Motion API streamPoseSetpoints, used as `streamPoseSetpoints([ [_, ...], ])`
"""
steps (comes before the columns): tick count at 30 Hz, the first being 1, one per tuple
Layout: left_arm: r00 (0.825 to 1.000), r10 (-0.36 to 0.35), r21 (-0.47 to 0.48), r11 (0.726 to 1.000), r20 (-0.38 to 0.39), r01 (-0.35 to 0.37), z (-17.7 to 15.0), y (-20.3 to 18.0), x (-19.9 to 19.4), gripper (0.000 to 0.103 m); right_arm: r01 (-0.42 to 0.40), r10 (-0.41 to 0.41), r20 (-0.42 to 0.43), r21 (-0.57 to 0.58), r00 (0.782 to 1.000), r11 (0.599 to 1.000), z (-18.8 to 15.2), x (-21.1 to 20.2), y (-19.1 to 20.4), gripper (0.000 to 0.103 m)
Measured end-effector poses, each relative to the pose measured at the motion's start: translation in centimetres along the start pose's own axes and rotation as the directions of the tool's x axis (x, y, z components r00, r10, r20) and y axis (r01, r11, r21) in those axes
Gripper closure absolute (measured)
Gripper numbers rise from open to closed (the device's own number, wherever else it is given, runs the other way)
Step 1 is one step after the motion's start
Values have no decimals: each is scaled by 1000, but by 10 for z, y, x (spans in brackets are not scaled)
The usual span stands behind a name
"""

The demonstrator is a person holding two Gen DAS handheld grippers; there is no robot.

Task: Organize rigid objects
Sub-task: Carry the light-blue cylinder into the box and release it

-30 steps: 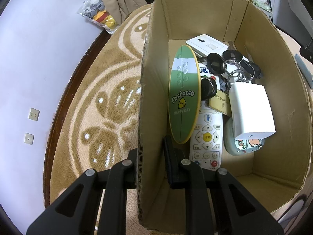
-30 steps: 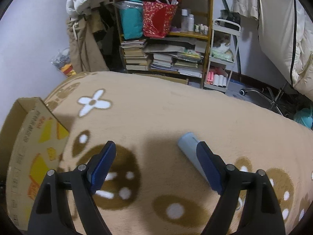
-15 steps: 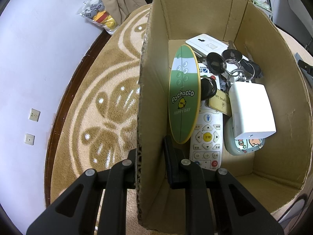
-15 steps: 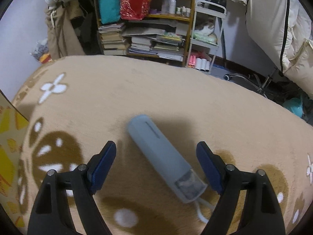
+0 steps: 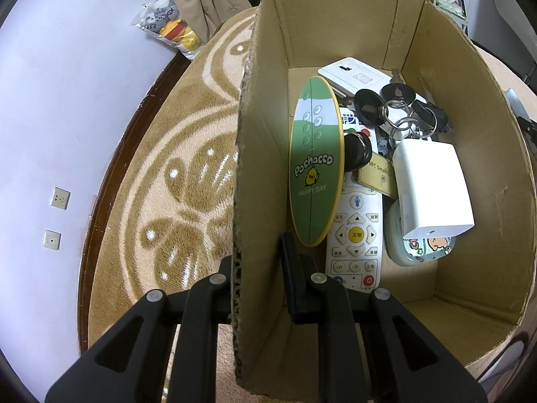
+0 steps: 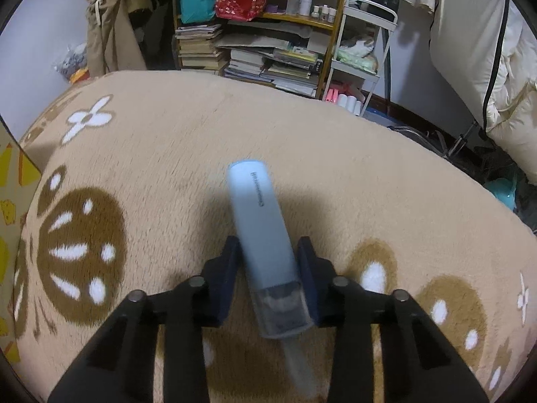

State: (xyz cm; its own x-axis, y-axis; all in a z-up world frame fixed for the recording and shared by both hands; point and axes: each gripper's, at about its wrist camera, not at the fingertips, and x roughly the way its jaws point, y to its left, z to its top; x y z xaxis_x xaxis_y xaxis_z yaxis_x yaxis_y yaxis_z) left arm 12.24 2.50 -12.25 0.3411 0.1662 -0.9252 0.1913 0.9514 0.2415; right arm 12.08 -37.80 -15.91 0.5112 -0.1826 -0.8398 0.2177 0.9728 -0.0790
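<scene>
The pale blue case (image 6: 263, 231) lies on the tan flowered carpet (image 6: 167, 154) squarely between the right tongs (image 6: 268, 268), whose blue pads (image 6: 307, 268) have narrowed to touch or nearly touch its sides. Over on the other side, the left tongs (image 5: 260, 268) are clamped on the near wall of the cardboard box (image 5: 255, 154), one finger outside and one inside. Inside it lie a green Pochacco oval (image 5: 315, 168), a white remote (image 5: 355, 231), keys (image 5: 399, 110) and a white charger block (image 5: 433, 188).
</scene>
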Motion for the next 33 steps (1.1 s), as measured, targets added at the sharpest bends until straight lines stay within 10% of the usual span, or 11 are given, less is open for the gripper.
streamPoseSetpoints([
  [17,1000,2,1,1000,1,-2,-1,-1,0,86,-102,87,131,108,987,989,-16,-58,20,73],
  [33,1000,3,1,1000,1,-3,-1,-1,0,86,-298,273,293,41,916,954,7,-126,86,73],
])
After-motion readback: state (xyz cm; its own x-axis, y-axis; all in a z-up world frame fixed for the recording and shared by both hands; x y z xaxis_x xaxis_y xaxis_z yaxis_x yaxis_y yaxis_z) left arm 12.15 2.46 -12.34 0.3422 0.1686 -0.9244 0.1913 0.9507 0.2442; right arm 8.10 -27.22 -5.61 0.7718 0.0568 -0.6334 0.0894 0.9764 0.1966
